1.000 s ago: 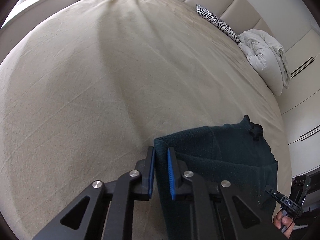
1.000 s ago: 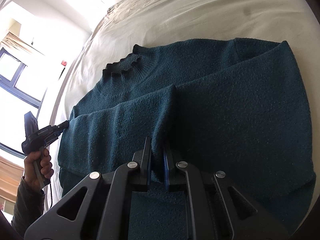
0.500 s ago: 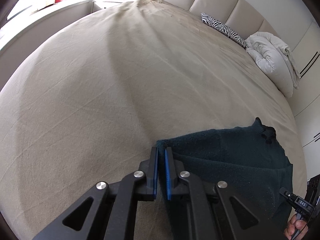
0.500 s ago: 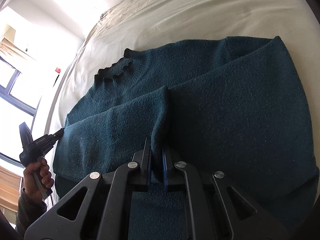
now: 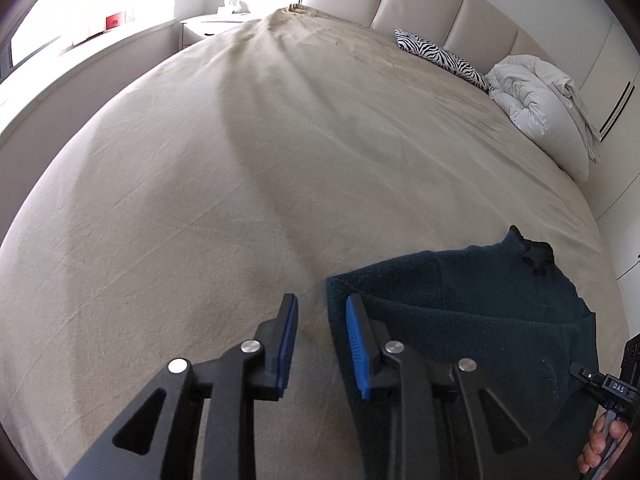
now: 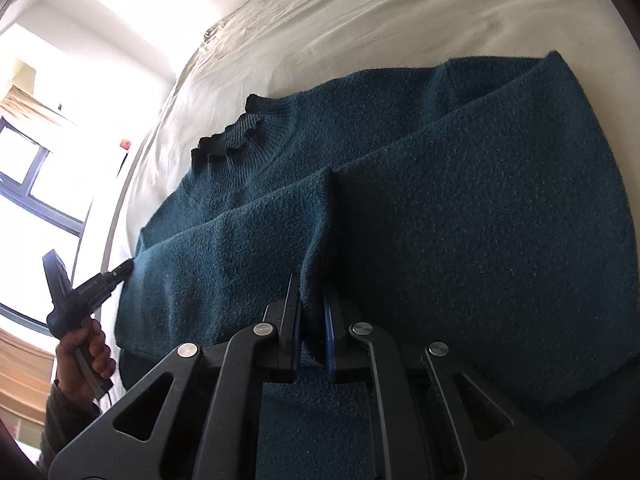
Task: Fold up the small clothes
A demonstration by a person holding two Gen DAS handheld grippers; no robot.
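On a wide bed under a creased beige sheet [image 5: 248, 184]: one dark teal knitted sweater [image 6: 460, 208], lying near the sheet's edge, sleeves folded across the body, ribbed collar toward the window side. Left gripper [image 5: 320, 344]: blue-padded jaws opening, the sweater's edge between them but not pressed. Right gripper [image 6: 312, 328]: jaws nearly together, pinching a raised fold of the sweater. By the padded cream headboard [image 5: 452, 20]: a zebra-print cushion [image 5: 440, 58] and a bundled white duvet [image 5: 540, 108]. Beyond the far side: a white nightstand [image 5: 208, 26] and bright windows [image 5: 64, 12].
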